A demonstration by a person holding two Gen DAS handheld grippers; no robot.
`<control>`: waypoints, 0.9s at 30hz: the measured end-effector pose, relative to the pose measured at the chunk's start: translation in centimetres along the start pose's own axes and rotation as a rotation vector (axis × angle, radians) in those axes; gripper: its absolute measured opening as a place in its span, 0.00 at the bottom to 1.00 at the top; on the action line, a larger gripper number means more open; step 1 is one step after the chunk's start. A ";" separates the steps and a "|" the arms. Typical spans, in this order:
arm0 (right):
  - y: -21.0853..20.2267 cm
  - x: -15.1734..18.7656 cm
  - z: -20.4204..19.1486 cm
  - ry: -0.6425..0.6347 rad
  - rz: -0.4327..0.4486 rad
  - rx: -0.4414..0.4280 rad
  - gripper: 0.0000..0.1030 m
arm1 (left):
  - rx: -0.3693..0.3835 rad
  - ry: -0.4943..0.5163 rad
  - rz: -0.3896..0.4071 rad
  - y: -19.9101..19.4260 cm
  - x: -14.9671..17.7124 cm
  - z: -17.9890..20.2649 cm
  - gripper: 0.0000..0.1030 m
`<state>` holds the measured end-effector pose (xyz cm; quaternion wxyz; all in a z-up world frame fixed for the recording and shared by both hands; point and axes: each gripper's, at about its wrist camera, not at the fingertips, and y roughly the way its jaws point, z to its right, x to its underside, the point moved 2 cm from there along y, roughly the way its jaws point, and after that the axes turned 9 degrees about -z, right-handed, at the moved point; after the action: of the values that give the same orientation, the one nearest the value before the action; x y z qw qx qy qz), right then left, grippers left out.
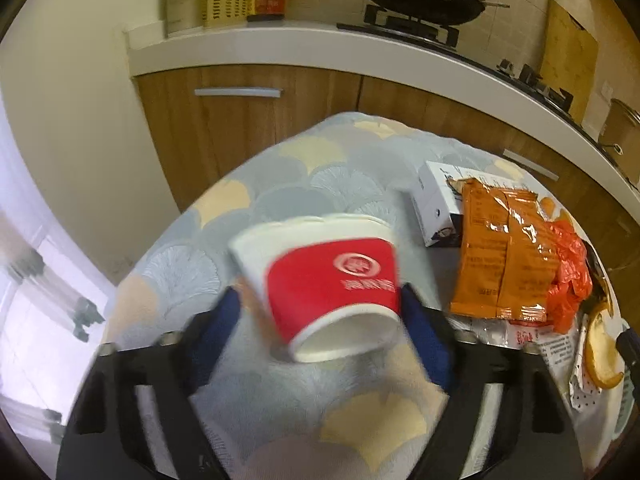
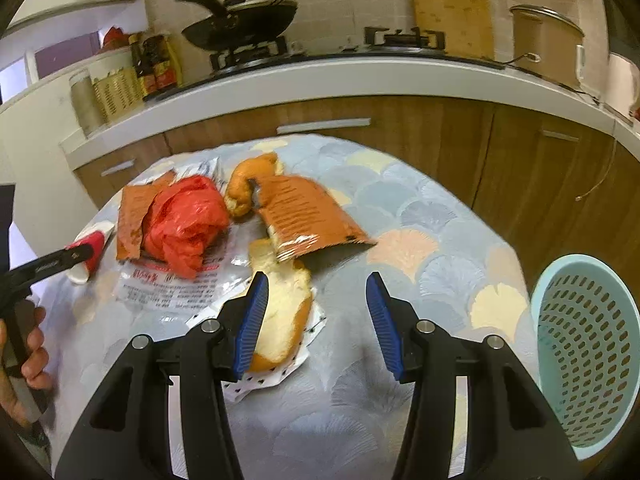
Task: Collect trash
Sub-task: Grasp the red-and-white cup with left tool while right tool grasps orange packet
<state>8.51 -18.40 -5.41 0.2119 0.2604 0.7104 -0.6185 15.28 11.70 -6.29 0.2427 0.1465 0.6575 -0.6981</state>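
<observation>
Paper cup, red-banded, caught tilted between the jaws of the left gripper, base toward the camera and rim away. Blue pads close against both flanks, spread about as wide as the cup itself; too blurred to tell whether truly clamped or only bracketing. Seen from the right wrist view at the left edge of the bench, well apart from the rest of the litter. Probably taken across the body rather than by the rim, so as not to crush thin paper.

Jaws of the right gripper wide open, holding nothing, hanging low over the patterned cloth. Just beside the left finger: a torn piece of bread on spotted paper. Likely kept open and ready for that piece.

Farther out, toward the far left corner of the bench, a loose heap: crumpled red plastic bag, torn orange wrapper propped over a second bread piece, printed clear wrapper flat underneath. In the left wrist view, an orange packet overlapping a white box.

At the near right corner, a pale blue perforated basket, mouth turned toward the bench; presumably the bin, set within easy reach of the right hand.
</observation>
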 end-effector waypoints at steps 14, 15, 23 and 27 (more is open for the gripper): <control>-0.1 -4.3 -0.8 -0.040 0.013 0.016 0.59 | 0.060 0.012 0.104 -3.7 0.4 0.9 0.65; 0.8 -5.1 -0.6 -0.049 -0.004 0.024 0.59 | 0.068 0.020 0.107 -3.9 0.3 1.2 0.65; 5.1 -7.4 -2.7 -0.149 -0.113 0.024 0.60 | 0.119 0.061 0.108 -4.1 0.1 4.1 0.66; 6.9 -7.7 -2.6 -0.148 -0.149 0.078 0.59 | 0.129 0.073 0.107 -3.9 0.0 4.7 0.66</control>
<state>18.88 -15.96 -5.48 0.2071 0.1687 0.6856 -0.6772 13.81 7.14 -2.57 0.2455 0.2220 0.6110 -0.7191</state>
